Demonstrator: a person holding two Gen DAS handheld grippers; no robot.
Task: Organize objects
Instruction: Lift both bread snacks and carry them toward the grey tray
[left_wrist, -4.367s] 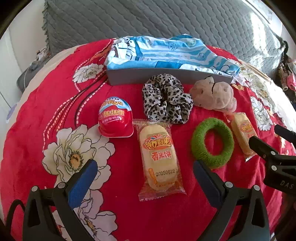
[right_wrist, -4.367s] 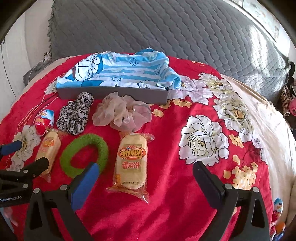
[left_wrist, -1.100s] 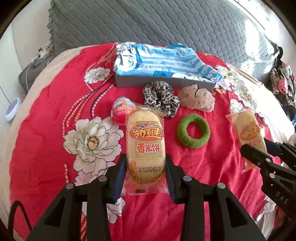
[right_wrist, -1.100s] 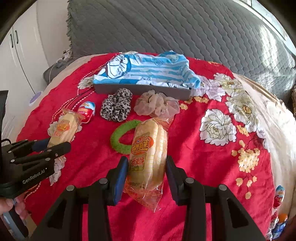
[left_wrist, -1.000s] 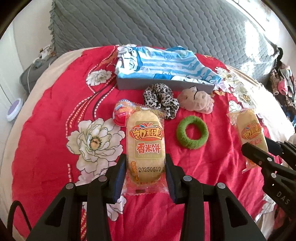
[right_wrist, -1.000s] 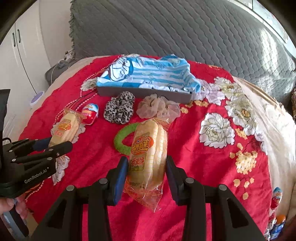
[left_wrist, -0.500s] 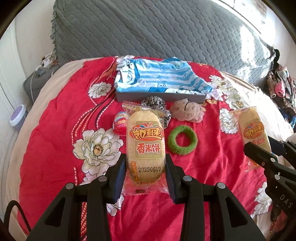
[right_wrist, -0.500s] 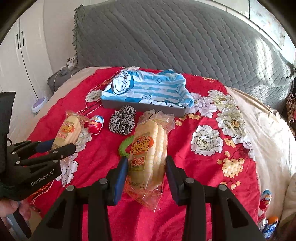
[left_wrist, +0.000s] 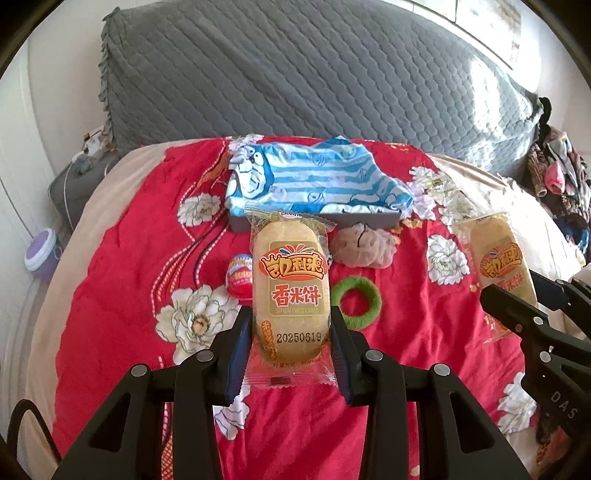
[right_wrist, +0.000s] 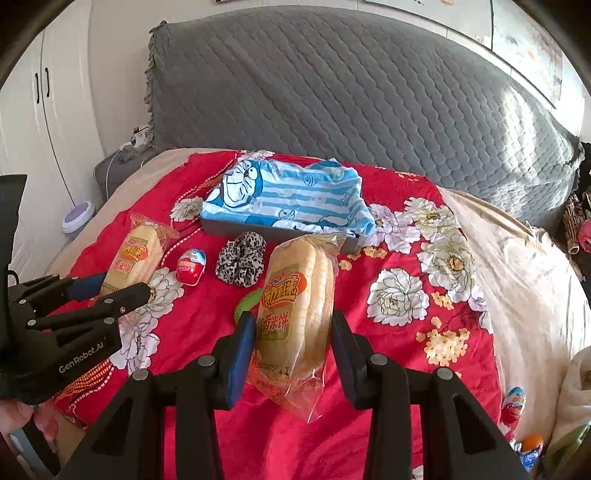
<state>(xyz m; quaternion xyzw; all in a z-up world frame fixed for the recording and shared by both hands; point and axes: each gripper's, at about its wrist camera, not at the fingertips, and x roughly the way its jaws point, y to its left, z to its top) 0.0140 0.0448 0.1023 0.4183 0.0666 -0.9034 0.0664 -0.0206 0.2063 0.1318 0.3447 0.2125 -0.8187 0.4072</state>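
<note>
Fingers (left_wrist: 240, 343) of left gripper (left_wrist: 291, 350) clamped on one rice-cake packet (left_wrist: 291, 288); right gripper (right_wrist: 293, 347) clamped on another rice-cake packet (right_wrist: 295, 302), both raised above red bedspread (left_wrist: 122, 266) before cloth-lined tray (right_wrist: 280, 230).

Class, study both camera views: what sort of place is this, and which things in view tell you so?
Most likely a home bedroom. The items lie on a bed's red floral quilt, a grey quilted headboard rises behind it, and white wardrobe doors stand to one side.
</note>
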